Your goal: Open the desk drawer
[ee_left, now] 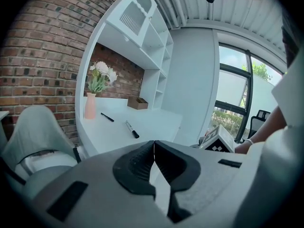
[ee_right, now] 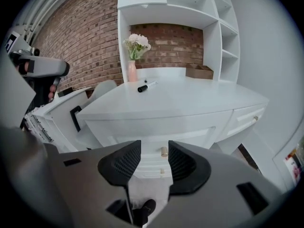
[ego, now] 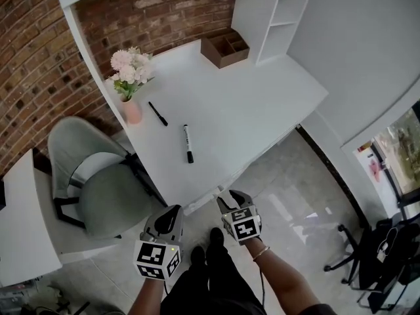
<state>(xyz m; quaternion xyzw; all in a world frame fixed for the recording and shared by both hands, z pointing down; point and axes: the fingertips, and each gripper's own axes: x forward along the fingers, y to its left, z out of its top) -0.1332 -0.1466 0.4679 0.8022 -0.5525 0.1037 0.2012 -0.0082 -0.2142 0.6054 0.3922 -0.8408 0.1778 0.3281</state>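
Note:
The white desk (ego: 249, 110) stands in front of me, and its drawer front (ee_right: 156, 133) faces the right gripper view. A small pale knob (ee_right: 164, 151) sits on that drawer, with a second knob (ee_right: 162, 171) lower down. My right gripper (ee_right: 154, 147) is open and empty, and the upper knob shows in the gap between its jaws, still some way off. In the head view the right gripper (ego: 225, 197) is just short of the desk's front edge. My left gripper (ego: 172, 213) is lower left of it, shut (ee_left: 153, 148) on nothing, and points past the desk corner.
On the desk are a pink vase of flowers (ego: 131, 84), two black markers (ego: 188, 143) (ego: 157, 113) and a wooden organiser (ego: 225, 48). A grey-green chair (ego: 98, 182) stands left of the desk. Another drawer with a bar handle (ee_right: 247, 118) is on the right.

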